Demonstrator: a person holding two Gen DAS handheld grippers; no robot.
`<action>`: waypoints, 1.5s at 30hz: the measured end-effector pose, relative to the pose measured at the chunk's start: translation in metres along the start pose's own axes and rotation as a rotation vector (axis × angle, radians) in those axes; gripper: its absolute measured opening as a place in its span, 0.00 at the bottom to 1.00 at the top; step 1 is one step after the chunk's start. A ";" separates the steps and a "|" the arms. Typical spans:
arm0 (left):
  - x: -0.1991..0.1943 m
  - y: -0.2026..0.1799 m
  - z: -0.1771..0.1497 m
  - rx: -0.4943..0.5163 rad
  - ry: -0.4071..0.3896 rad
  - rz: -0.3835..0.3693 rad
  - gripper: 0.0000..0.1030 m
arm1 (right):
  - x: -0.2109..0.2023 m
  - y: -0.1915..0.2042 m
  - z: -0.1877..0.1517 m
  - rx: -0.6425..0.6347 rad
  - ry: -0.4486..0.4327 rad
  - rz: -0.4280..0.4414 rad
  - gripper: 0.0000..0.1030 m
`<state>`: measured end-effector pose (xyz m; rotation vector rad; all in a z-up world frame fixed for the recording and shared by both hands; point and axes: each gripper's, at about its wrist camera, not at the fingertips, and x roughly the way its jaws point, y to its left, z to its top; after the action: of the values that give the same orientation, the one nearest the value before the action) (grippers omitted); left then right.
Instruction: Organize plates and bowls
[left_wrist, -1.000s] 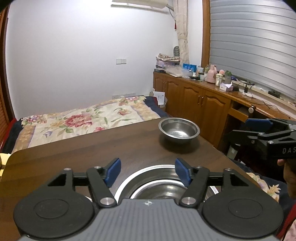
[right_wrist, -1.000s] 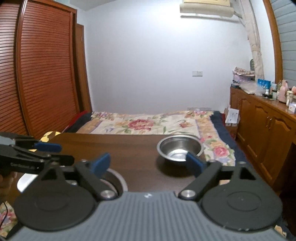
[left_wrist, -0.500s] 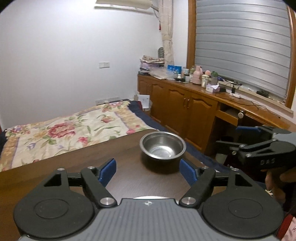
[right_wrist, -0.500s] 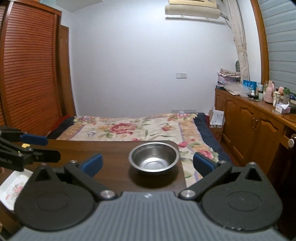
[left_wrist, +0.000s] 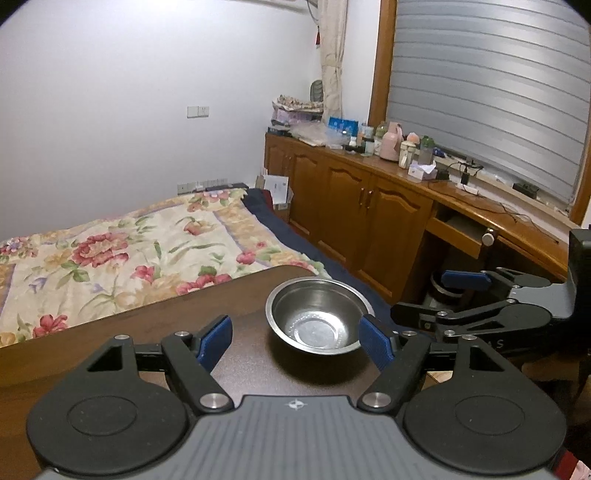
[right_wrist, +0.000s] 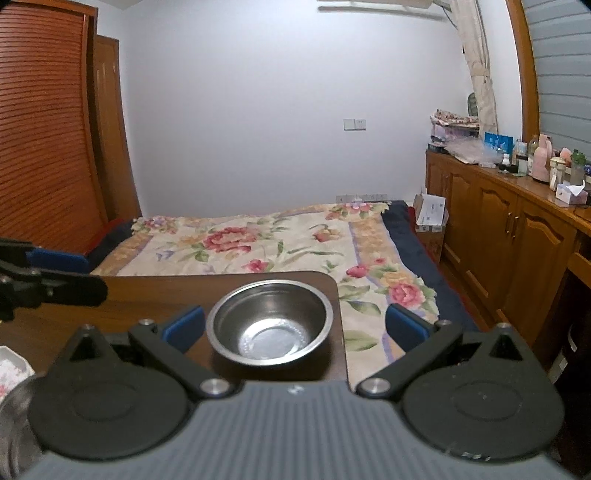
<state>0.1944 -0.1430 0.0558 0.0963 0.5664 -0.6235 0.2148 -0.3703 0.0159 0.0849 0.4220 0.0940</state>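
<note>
From my left hand's camera, my left gripper (left_wrist: 295, 341) is open and holds nothing. Its blue pads have just been spreading wider, and nothing sits between them yet. The small steel bowl (left_wrist: 317, 320) is right in front of it now, near the far corner of the brown table (left_wrist: 122, 332). The right pad (left_wrist: 375, 343) looks very close to the bowl's rim, but I cannot tell if it touches. A second ago this camera looked down on a bigger steel dish right under the pads, and the small bowl was far away. Now that big dish is out of sight and the small bowl is close. My other tool shows at the right edge, off past the table's side.

From my right hand's camera, my right gripper (right_wrist: 295, 328) is open as wide as it goes, and it holds nothing too. Its pads have just been opening more. The steel bowl (right_wrist: 269, 326) sits on the table between the two pads, apart from both. A second ago the bowl was further off and to the right; now it is in the middle and near. At the bottom left I see a bit of a flowered plate (right_wrist: 13, 369) and a shiny rim I cannot make out. My left tool shows at the left edge.

I think this means both my tools have swung over to the small bowl. It looks like the next thing to pick up, so it can go with the other dishes.
</note>
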 end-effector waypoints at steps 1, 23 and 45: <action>0.004 0.000 0.002 0.000 0.008 0.004 0.75 | 0.004 -0.001 0.000 0.003 0.006 0.001 1.00; 0.101 0.024 0.005 -0.105 0.196 -0.032 0.51 | 0.072 -0.026 -0.015 0.095 0.186 0.060 0.63; 0.136 0.041 0.001 -0.247 0.279 -0.093 0.17 | 0.083 -0.039 -0.014 0.242 0.252 0.187 0.25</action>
<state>0.3093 -0.1810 -0.0181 -0.0774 0.9172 -0.6305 0.2876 -0.3990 -0.0342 0.3539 0.6760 0.2397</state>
